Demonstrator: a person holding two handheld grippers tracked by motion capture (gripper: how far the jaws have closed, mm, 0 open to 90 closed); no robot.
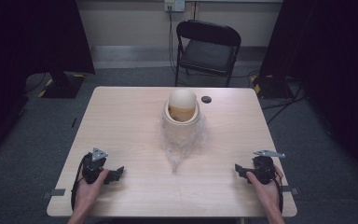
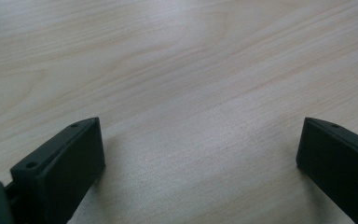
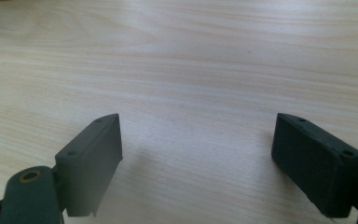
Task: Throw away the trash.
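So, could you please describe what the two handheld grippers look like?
Both are black. The left gripper and right gripper each carry a grey three-cornered plate on top and trail a black cable. Their tongs are flat, blocky black pads with small screw holes. The forearms are bare, with no sleeves showing.

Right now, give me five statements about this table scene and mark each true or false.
1. The cream bin stands on clear plastic wrap. True.
2. The left gripper is clamped on the wrap. False: its jaws are apart over bare table.
3. The right gripper is open. True.
4. The black folding chair lies on the table. False: it stands on the floor beyond it.
5. A small dark disc sits right of the bin. True.
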